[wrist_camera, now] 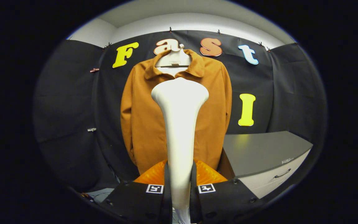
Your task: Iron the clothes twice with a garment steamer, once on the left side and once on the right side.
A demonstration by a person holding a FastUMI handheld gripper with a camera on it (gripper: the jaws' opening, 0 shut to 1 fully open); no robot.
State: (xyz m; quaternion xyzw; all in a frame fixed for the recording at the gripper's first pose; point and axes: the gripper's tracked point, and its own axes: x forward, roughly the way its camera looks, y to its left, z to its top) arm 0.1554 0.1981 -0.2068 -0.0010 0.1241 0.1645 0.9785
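White steamer [179, 124], plain rust-brown jacket [141, 115], grey cabinet [259, 152].

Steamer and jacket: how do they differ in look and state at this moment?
The steamer is white, smooth and slim, clamped between the claw fingers; the jacket is brown, broad cloth, hanging free on a hanger beyond the steamer. Both stand upright, with the steamer head before the jacket's chest.

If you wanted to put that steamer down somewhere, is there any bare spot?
The cabinet top, right of the hanging jacket, is bare. Straight ahead is crowded: the steamer, clamped between the gripper fingers, stands before the jacket.
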